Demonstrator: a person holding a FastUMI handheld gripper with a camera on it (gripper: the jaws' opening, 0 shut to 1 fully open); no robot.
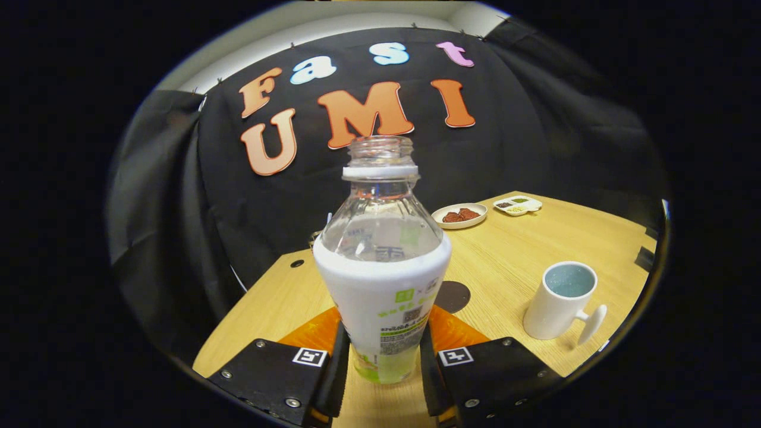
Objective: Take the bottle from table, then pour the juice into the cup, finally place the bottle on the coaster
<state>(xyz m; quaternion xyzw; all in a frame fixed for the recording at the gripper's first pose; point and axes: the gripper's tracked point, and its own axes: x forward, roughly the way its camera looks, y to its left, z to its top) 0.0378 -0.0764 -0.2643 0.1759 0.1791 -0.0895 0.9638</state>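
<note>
Bottle [381, 279] stands upright, clamped between the hand-held gripper [380, 362] fingers. Cup [562, 300] sits ahead to the right on the worktop [535, 244].

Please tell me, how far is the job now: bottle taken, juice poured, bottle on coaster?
Taken: the gripper is shut on the bottle, uncapped and upright between the fingers. Whether it is lifted off the table cannot be told. Pouring is left: the cup stands apart, beside the fingers. Last, the dark coaster behind the bottle is bare.
</note>
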